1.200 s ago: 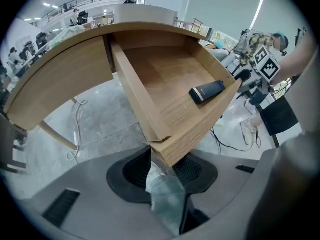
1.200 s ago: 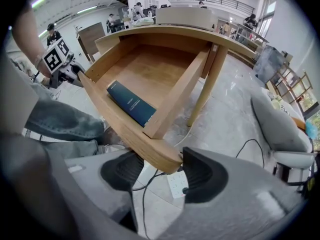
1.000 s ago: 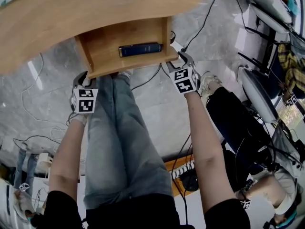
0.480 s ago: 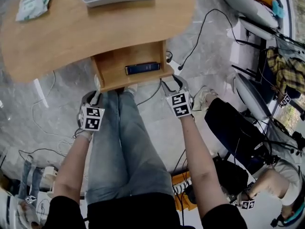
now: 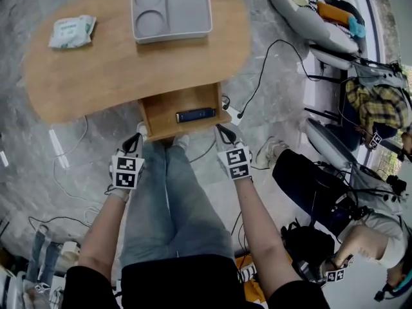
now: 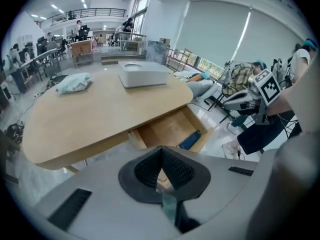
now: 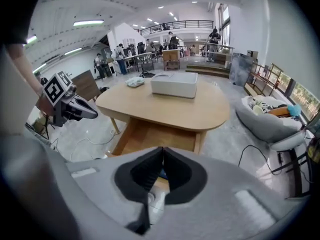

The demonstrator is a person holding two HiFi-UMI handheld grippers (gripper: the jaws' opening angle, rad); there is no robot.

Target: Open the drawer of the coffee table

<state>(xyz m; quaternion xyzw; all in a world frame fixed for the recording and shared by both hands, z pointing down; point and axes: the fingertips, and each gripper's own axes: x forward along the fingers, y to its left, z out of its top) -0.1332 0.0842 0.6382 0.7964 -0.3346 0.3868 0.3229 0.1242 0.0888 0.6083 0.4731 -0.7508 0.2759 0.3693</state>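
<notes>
The drawer stands pulled out from under the near edge of the wooden worktop, its open front pointing towards the person. The part that shows is wider than it is deep. Its long side runs across the head view, parallel to the edge of the worktop above its back part. Inside, close to the drawer's front wall and towards its right end, lies a flat dark blue thing. That thing's length runs along the front wall, not along the line of pull.

The left tool hangs near the drawer's front left corner and the right tool near its front right corner. Both slant down towards the drawer and both are clear of the wood. The jaws of each tool have just been closing. In the left gripper view the pads meet tip to tip with nothing between them, and the right gripper view shows the same.

Beyond the drawer, on the worktop, sits a grey tray with compartments. Far off to the drawer's left lies a packet of wipes.
</notes>
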